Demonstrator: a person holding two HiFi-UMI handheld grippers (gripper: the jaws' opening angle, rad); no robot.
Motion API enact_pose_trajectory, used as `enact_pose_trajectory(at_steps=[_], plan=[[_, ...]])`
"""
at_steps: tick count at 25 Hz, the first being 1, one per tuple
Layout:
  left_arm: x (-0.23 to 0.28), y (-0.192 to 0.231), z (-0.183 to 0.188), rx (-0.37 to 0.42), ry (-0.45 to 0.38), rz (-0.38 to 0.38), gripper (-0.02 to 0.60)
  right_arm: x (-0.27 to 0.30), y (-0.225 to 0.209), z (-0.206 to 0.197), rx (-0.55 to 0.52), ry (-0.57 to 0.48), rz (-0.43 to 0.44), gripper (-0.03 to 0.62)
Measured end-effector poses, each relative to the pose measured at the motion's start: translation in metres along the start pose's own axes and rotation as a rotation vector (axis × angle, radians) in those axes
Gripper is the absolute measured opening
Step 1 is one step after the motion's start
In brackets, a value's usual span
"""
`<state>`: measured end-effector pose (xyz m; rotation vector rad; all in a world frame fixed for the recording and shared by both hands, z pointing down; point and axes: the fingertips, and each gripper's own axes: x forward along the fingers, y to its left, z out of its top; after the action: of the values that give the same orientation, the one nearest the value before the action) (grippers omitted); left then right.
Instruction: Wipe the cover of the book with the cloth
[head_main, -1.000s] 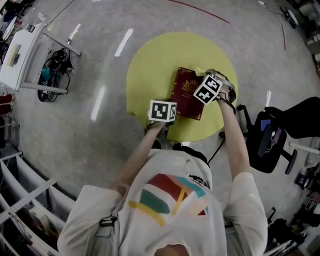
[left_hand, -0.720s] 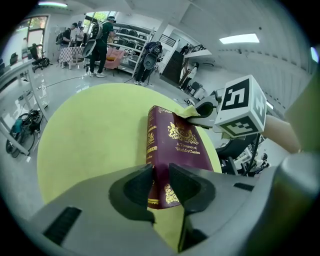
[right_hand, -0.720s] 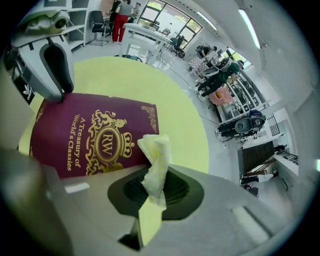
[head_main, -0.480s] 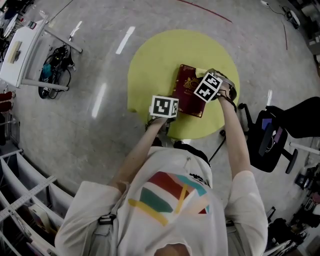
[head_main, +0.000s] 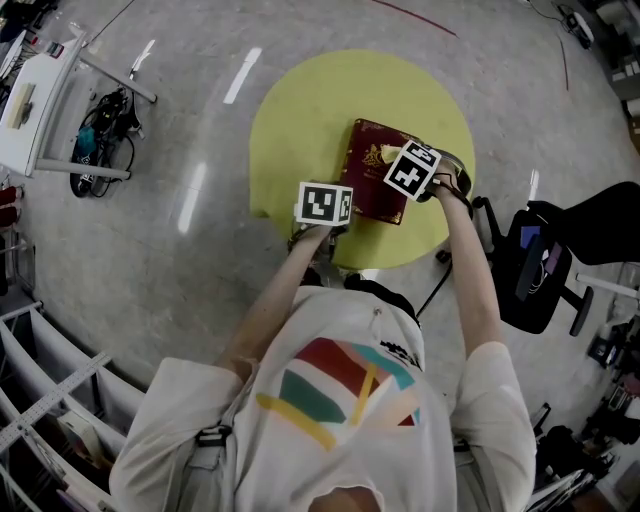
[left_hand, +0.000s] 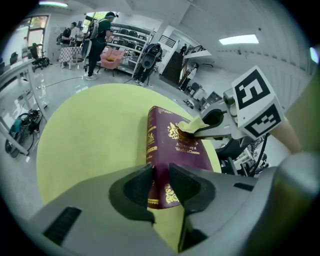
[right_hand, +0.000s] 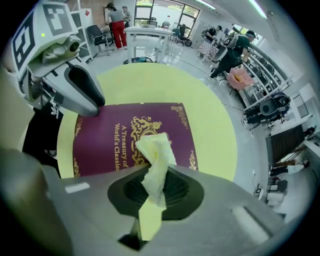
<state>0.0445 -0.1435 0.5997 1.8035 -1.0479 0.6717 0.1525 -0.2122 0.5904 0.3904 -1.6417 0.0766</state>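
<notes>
On one table (head_main: 300, 120), left hand-held gripper (left_hand: 159, 177) clamps one book (left_hand: 172, 150), right hand-held gripper (right_hand: 155, 189) pinches one cloth (right_hand: 156, 152).

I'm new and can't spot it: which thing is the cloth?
Find the round yellow table; on it lies a dark red hardback book with gold print. The pale yellow cloth is the crumpled wad pinched in the right hand-held gripper, over the book's gold crest, paler than the table.

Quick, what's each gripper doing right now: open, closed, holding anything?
Left gripper: closed on the near corner of the book.
Right gripper: closed on the yellow cloth, with the cloth against the book's cover.
</notes>
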Motion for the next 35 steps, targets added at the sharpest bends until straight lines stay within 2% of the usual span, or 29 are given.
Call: enact_pose_trajectory(at_steps=[15, 27, 35], plan=[[-0.001, -0.001, 0.001, -0.015, -0.014, -0.017, 0.11, -0.015, 0.07, -0.009, 0.152, -0.046, 0.219, 0.028], [0.001, -0.001, 0.001, -0.003, -0.008, -0.024, 0.11, -0.026, 0.122, -0.021, 0.198, -0.066, 0.291, 0.028], [0.0, 0.0, 0.001, -0.009, -0.006, -0.036, 0.11, -0.03, 0.143, -0.021, 0.211, -0.078, 0.298, 0.028]])
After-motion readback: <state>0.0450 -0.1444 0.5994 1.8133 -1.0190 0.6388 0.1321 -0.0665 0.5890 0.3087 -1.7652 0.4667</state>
